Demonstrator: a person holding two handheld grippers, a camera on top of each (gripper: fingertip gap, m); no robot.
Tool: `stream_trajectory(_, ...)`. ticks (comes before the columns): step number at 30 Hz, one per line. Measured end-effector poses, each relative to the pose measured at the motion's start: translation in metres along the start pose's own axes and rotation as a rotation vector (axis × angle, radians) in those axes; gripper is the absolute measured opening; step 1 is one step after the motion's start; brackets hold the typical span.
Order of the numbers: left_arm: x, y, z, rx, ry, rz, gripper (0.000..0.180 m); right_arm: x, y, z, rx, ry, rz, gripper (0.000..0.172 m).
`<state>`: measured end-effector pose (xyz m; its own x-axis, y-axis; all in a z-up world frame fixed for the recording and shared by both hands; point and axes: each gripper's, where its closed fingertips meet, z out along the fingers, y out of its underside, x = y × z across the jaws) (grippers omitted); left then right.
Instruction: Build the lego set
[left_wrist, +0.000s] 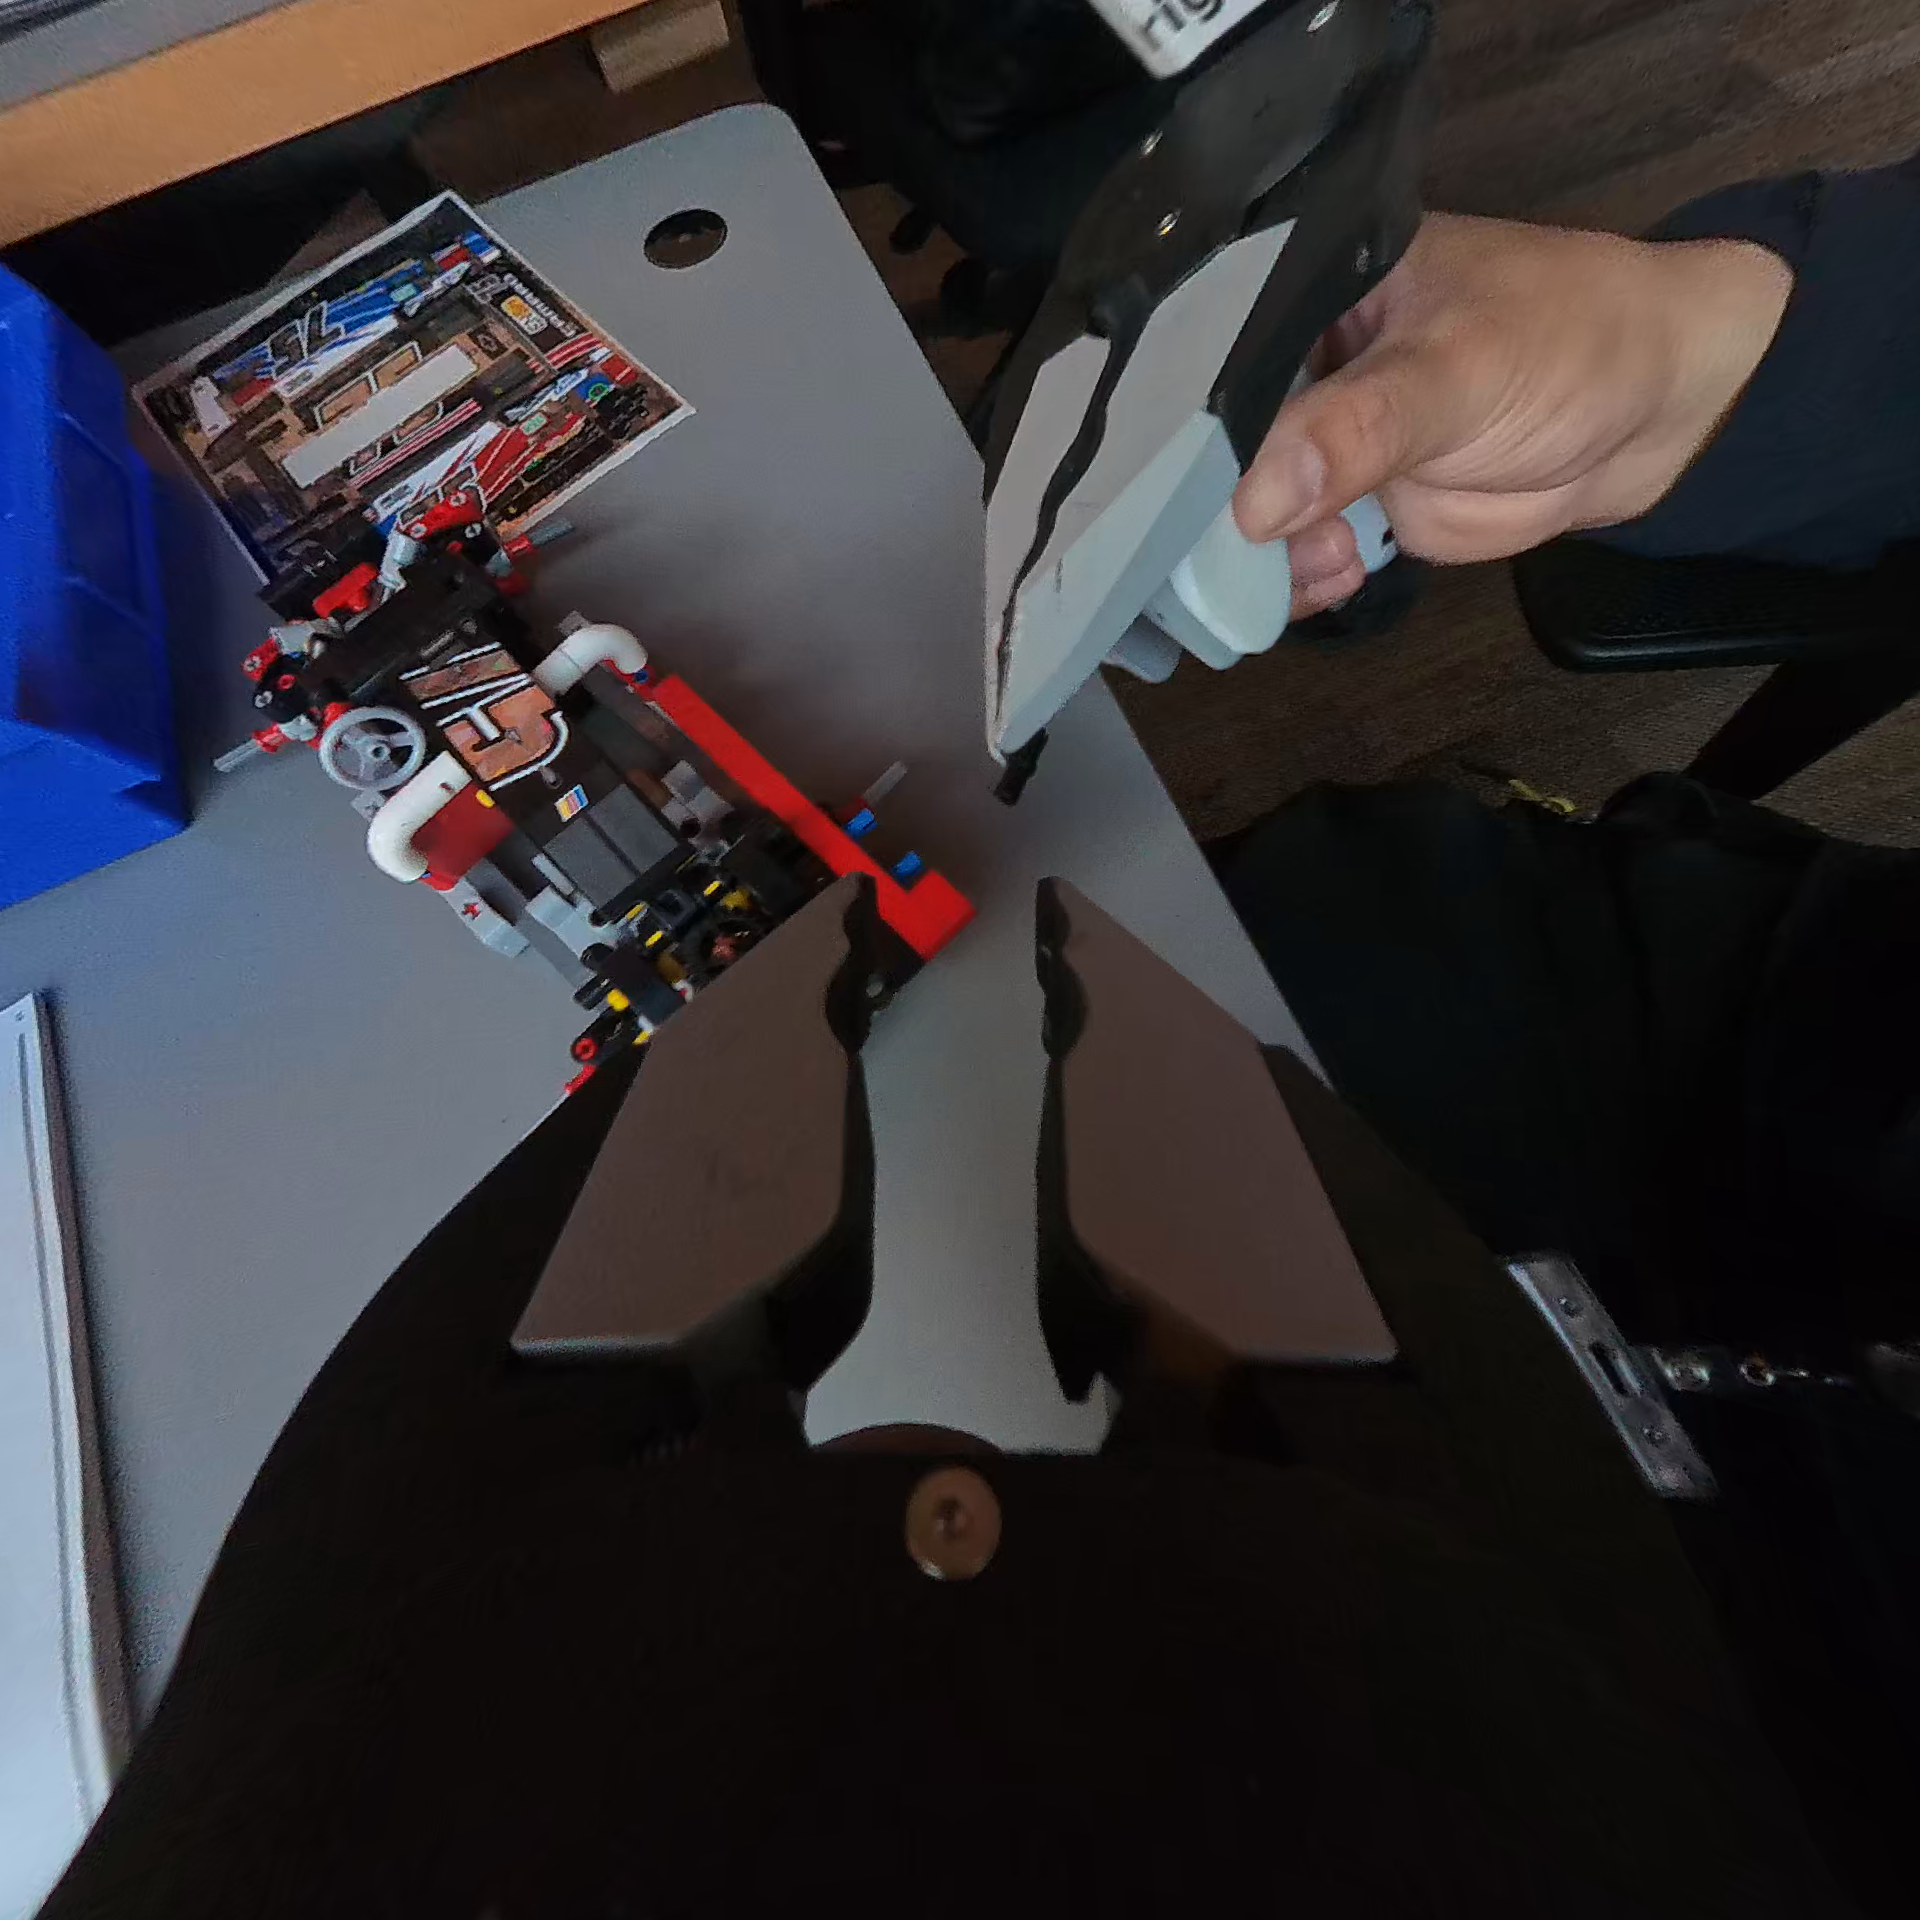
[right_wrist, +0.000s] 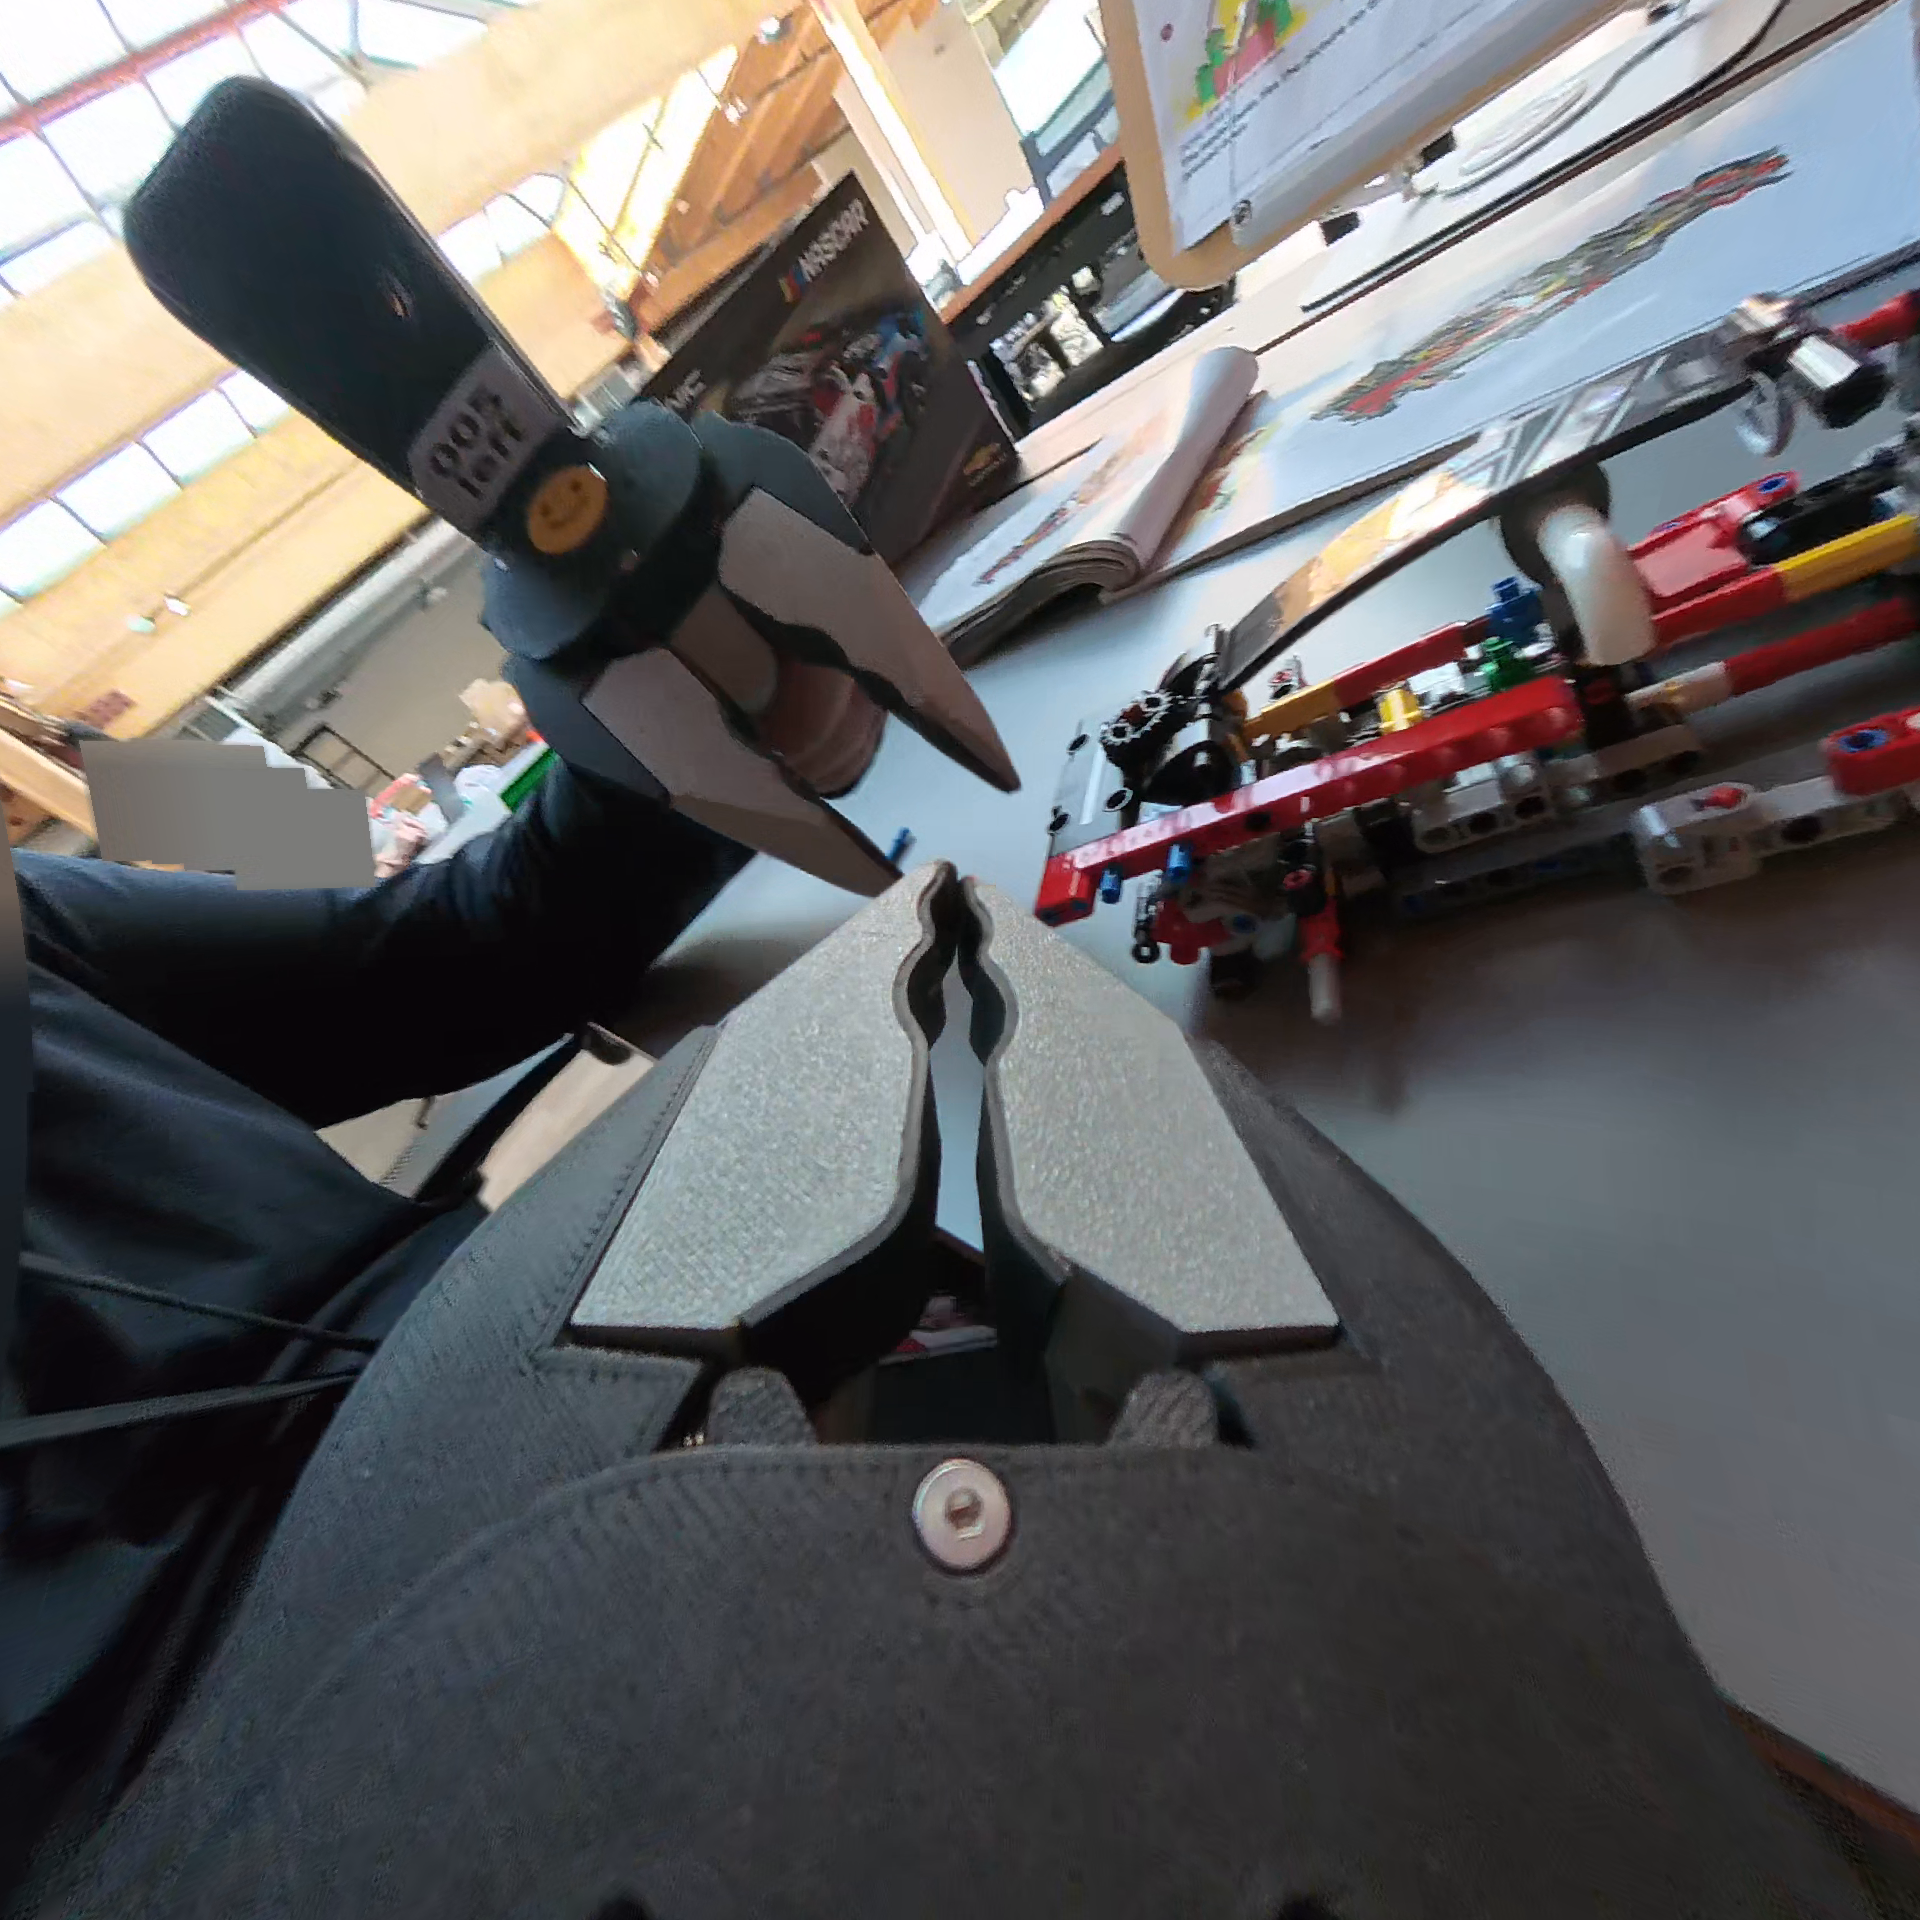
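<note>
A grey table (left_wrist: 748, 582) with a rounded corner and a round cable hole (left_wrist: 684, 238) carries everything. A brick-built car chassis (left_wrist: 582, 790), red, black and grey, lies near the table's edge. Just behind it a printed sheet (left_wrist: 416, 384) lies flat. A blue bin (left_wrist: 73, 623) stands at the left. An open booklet (right_wrist: 1122, 520) lies farther back, with a dark box (right_wrist: 862, 364) standing behind it. A small blue pin (right_wrist: 900, 837) lies apart from the chassis.

Writing on dark box (right_wrist: 831, 343), sticker sheet (left_wrist: 405, 384), label (right_wrist: 473, 457) of left hand-held gripper (right_wrist: 951, 831).
</note>
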<state>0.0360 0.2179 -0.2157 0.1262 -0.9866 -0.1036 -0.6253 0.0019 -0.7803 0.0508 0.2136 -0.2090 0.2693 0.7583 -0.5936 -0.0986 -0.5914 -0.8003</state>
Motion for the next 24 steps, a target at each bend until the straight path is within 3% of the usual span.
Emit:
stream_trajectory(9, 0.012, -0.010, 0.005, 0.053, -0.004, 0.081, 0.020, -0.009, -0.001, 0.005, 0.024, -0.105, 0.113, 0.000)
stream_trajectory(24, 0.020, -0.010, 0.008, 0.054, -0.022, 0.209, 0.003, -0.011, 0.004, 0.004, -0.038, -0.113, 0.032, 0.000)
